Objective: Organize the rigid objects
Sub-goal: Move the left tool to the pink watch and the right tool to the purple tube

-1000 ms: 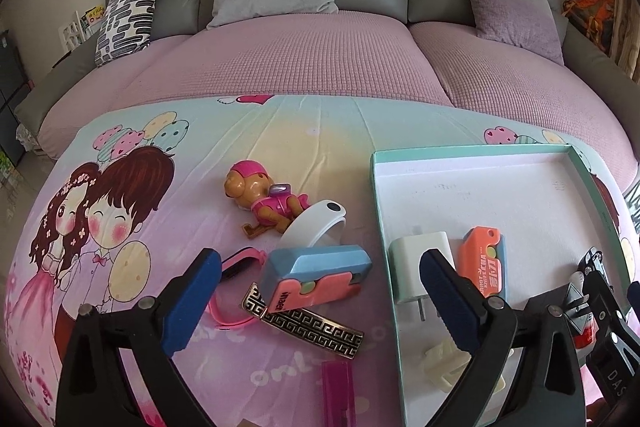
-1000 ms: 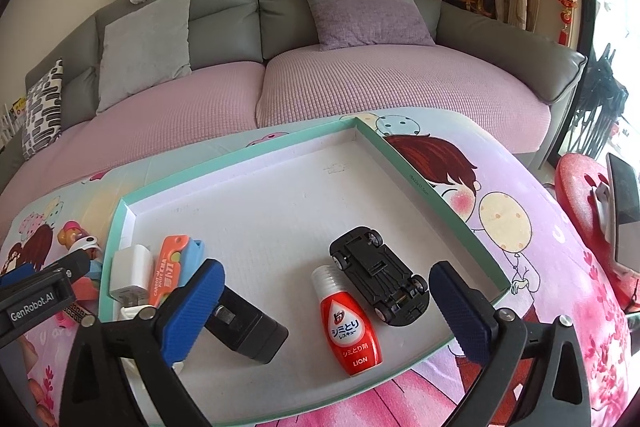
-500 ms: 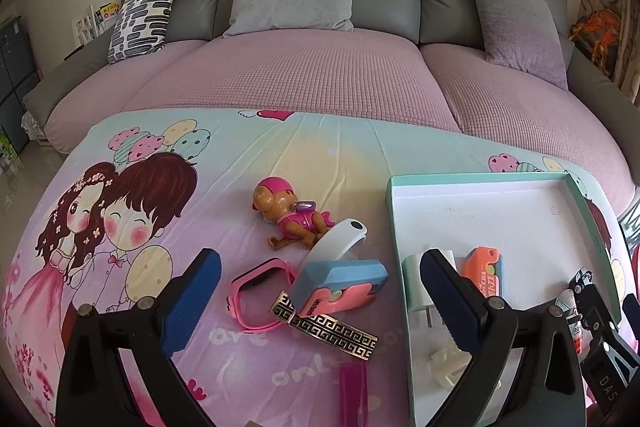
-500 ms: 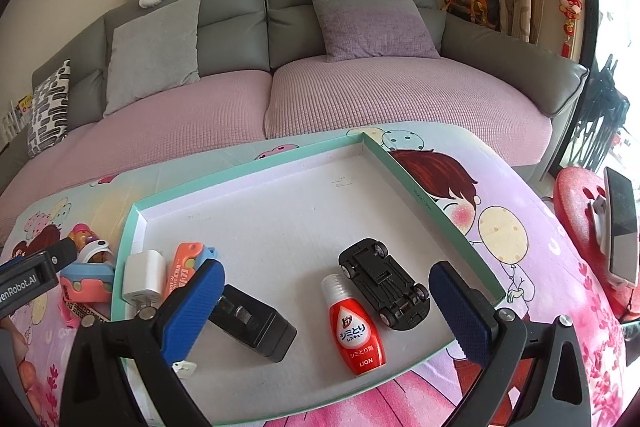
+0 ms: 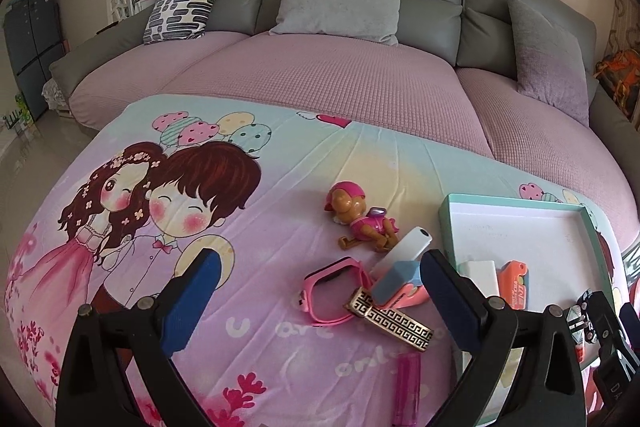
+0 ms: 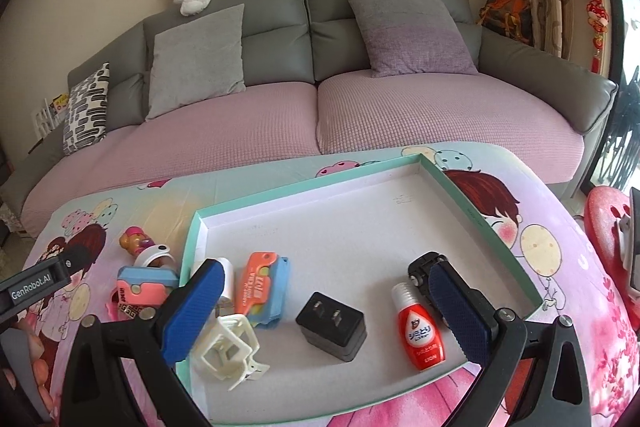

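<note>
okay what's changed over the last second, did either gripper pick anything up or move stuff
Both grippers pulled back and rose; the left gripper and right gripper stay open and empty. Nothing was grabbed or released. The black plug, red bottle and toy pup lie where they were.

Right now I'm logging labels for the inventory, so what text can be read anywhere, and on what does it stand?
"GenRobot.AI": on the left gripper's black body, seen in the right wrist view.
"LION": on the red bottle, below Japanese characters too small to read.
"u are" and "only": printed on the tablecloth.
Orange case: lettering blurred, unreadable.
Gold patterned bar: no words.
</note>
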{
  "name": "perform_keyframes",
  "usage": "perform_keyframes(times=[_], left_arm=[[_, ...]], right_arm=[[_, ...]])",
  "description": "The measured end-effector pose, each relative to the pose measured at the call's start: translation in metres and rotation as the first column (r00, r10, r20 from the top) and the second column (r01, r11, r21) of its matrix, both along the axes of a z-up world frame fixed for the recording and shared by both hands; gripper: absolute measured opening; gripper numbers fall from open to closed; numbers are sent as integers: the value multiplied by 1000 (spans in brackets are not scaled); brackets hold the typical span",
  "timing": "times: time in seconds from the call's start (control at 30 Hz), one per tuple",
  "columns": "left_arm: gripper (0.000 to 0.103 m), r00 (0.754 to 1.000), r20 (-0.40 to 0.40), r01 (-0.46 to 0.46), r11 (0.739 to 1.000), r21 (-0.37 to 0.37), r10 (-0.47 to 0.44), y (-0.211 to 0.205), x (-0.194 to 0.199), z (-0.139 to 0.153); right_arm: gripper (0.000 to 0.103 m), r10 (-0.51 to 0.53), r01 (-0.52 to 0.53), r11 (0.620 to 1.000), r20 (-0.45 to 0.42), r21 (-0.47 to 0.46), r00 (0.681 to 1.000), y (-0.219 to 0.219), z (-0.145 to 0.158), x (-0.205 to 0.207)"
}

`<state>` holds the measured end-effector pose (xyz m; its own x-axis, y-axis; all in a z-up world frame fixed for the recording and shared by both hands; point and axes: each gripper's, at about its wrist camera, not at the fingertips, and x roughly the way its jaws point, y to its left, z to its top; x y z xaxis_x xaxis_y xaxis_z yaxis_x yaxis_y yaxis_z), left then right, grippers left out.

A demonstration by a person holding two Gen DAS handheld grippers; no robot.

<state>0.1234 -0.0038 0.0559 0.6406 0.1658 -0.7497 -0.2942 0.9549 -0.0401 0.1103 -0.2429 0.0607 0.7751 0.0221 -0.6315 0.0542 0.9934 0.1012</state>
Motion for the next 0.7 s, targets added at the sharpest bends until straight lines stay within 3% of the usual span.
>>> perform_keyframes(times=[0.3,0.6,0.7], left_arm=[[100,992,-49,-119,993,-23,118,57,-23,-14],[100,982,-118,-153,988,-35,148,84,-37,-33],[100,981,-131,-153,987,-49,145,87,-35,-37]], right_arm=[[103,175,-176,984,-55,-8,983,61,-16,4],[103,298,-303,952,-116,-31,947,111,-37,0],[98,322,-330,943,-132,-37,937,118,-40,-1]])
